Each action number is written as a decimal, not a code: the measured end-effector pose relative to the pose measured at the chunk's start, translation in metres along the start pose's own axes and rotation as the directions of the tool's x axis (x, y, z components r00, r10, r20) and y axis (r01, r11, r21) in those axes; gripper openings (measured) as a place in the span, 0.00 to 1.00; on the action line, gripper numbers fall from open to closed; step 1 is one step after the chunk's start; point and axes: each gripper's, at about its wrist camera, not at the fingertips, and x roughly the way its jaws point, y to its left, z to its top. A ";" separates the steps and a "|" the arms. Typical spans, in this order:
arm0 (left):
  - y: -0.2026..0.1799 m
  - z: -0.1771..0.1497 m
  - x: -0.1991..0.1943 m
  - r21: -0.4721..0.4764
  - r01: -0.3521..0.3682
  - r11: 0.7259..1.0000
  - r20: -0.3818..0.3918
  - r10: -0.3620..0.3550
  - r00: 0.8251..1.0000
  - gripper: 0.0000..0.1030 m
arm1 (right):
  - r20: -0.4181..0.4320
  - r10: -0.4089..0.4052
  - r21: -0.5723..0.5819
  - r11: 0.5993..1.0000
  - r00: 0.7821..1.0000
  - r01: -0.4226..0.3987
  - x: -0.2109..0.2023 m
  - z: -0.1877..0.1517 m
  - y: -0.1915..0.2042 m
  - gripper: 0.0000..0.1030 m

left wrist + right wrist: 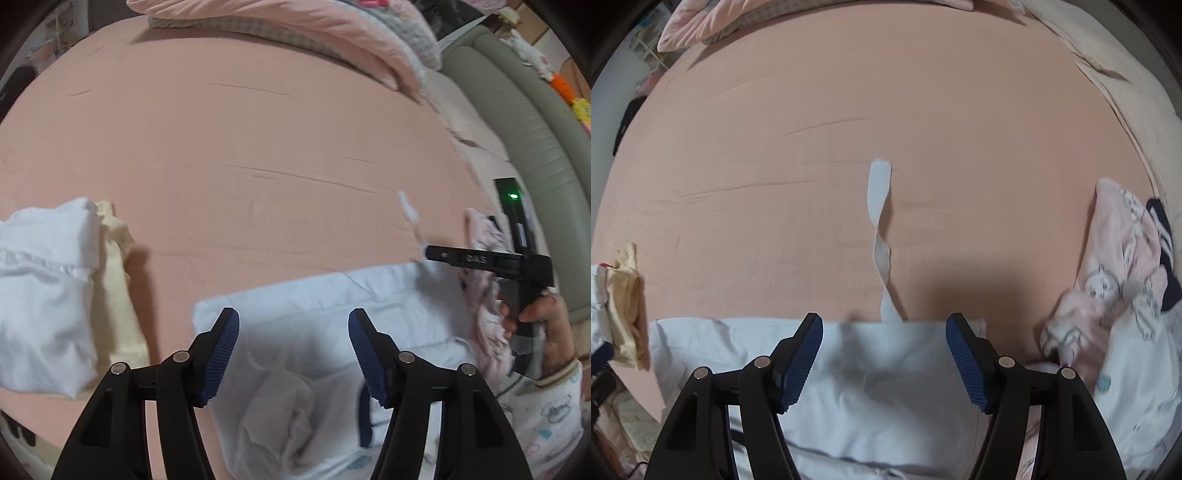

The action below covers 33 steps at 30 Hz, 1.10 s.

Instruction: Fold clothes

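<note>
A pale blue garment lies folded flat on the pink bed sheet, near its front edge. My left gripper hangs open just above its left part, with nothing between the blue pads. In the right wrist view the same garment fills the bottom, and its long thin strap trails away across the sheet. My right gripper stands open over the garment's far edge, also with nothing in it. In the left wrist view that right gripper shows side-on, held by a hand.
A white folded garment on a cream one lies to the left. A pile of pink printed clothes with a dark striped piece sits to the right. Pink bedding and a grey-green headboard bound the far side.
</note>
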 end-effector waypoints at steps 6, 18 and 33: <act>-0.005 0.022 0.025 -0.011 0.000 1.000 -0.020 0.000 1.000 0.58 | -0.012 -0.022 -0.037 0.999 1.000 0.022 0.016 0.016 0.013 0.67; -0.050 0.053 0.074 0.035 0.155 0.987 -0.097 -0.151 0.984 0.58 | -0.030 -0.015 -0.063 0.998 0.999 0.013 0.039 0.031 0.021 0.67; -0.135 0.053 0.124 0.135 0.214 0.967 -0.154 -0.193 0.969 0.58 | -0.091 0.086 0.020 0.996 0.992 -0.084 0.053 0.042 -0.003 0.67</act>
